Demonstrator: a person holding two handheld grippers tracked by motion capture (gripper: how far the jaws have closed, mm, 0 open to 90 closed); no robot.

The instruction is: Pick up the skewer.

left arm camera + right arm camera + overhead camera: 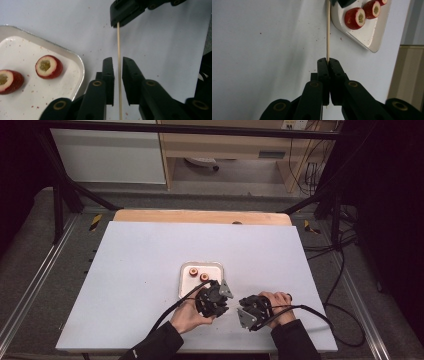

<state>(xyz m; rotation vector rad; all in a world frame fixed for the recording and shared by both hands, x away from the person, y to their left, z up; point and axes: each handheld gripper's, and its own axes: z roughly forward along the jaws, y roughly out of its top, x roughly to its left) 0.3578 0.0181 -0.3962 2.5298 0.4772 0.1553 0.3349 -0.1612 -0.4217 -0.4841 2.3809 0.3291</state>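
A thin wooden skewer point(328, 30) runs between the two grippers just above the white table cover. My right gripper point(327, 60) is shut on one end of it. In the left gripper view the skewer point(118, 42) passes through my left gripper point(118, 61), whose jaws stand slightly apart with a small gap on each side of the stick. The right gripper point(120, 18) holds the far end there. Two red cored fruit pieces point(49, 66) point(8, 81) lie in a small white tray point(79, 65). In the high view the left gripper point(224, 306) and right gripper point(242, 307) face each other just below the tray point(183, 286).
The white cover point(135, 265) spans the table, with a wooden strip point(200, 216) along its far edge. Red specks dot the cover near the tray. Cables trail from both grippers toward the near edge and right. A metal frame and floor rails surround the table.
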